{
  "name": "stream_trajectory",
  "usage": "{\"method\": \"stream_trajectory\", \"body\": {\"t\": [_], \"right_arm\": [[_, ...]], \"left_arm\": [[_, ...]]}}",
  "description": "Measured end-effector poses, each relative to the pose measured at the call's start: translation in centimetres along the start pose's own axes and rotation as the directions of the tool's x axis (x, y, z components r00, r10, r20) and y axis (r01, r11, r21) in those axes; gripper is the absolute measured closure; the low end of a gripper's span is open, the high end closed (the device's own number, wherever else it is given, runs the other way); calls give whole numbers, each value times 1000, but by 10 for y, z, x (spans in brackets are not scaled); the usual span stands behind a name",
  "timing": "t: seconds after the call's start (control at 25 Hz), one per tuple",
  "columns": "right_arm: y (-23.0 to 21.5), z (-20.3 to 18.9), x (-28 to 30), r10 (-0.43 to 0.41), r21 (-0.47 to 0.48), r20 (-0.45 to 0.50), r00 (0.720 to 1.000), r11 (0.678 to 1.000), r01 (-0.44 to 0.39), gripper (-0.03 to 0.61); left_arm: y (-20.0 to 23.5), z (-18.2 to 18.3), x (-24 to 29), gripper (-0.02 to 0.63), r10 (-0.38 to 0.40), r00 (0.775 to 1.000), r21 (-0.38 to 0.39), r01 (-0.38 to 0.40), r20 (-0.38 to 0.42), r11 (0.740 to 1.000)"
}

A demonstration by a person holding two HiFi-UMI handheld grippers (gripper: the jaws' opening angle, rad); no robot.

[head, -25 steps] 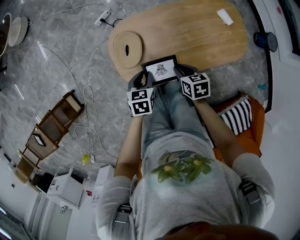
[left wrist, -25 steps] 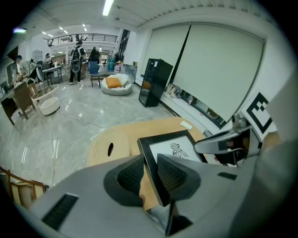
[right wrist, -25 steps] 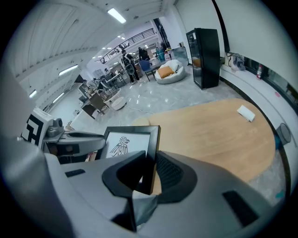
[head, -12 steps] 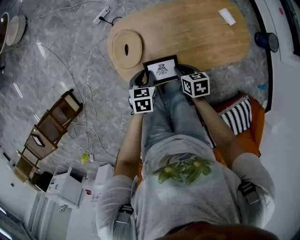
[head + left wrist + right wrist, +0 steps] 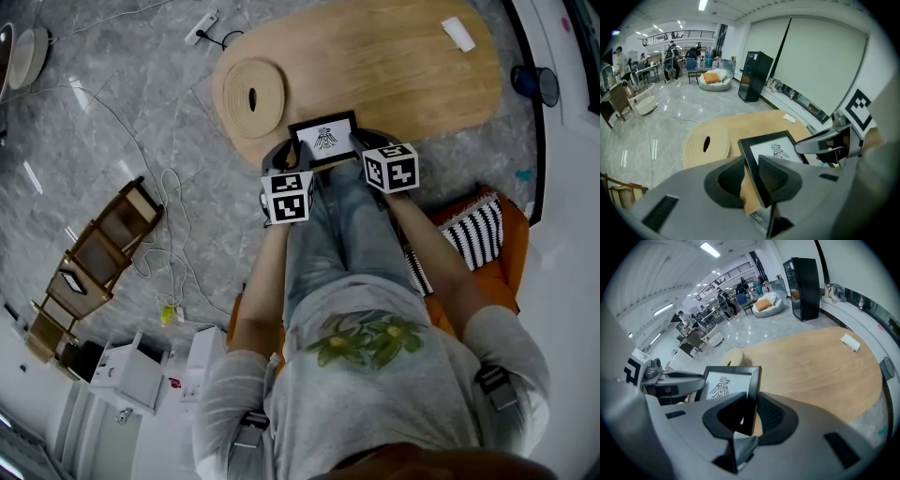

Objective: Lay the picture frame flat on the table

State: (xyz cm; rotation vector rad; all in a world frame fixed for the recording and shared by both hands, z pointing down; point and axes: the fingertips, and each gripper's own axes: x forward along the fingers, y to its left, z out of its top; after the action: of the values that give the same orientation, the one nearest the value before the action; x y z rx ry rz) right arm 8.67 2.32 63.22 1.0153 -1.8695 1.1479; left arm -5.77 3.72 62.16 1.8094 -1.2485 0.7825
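The picture frame (image 5: 323, 139), black with a white picture of a bird figure, hangs over the near edge of the oval wooden table (image 5: 403, 66), face tilted up. My left gripper (image 5: 284, 157) is shut on its left side and my right gripper (image 5: 364, 143) on its right side. In the left gripper view the frame's (image 5: 773, 150) edge is pinched between the ribbed pads of the left gripper (image 5: 752, 178), with the right gripper (image 5: 825, 145) beyond. In the right gripper view the frame's (image 5: 729, 383) right edge sits in the right gripper (image 5: 749, 413); the left gripper (image 5: 679, 378) holds the far side.
A rolled-up tan mat (image 5: 251, 98) lies on the table's left end, close to the frame. A small white object (image 5: 457, 33) lies at the far right of the table. A striped cushion (image 5: 473, 234) is beside the person's legs. Cables and a wooden rack (image 5: 94, 262) lie on the floor.
Both grippers have carried the frame a little forward, farther over the table's near edge. The grips have not changed.
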Motion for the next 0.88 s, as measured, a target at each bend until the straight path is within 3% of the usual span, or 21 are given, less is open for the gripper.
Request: {"method": "stream_trajectory", "body": {"t": [0.88], "right_arm": [[-7, -7, 32, 22, -17, -66, 998, 1000, -23, 499]], "left_arm": [[14, -14, 26, 511, -3, 1000, -45, 2, -17, 999]]}}
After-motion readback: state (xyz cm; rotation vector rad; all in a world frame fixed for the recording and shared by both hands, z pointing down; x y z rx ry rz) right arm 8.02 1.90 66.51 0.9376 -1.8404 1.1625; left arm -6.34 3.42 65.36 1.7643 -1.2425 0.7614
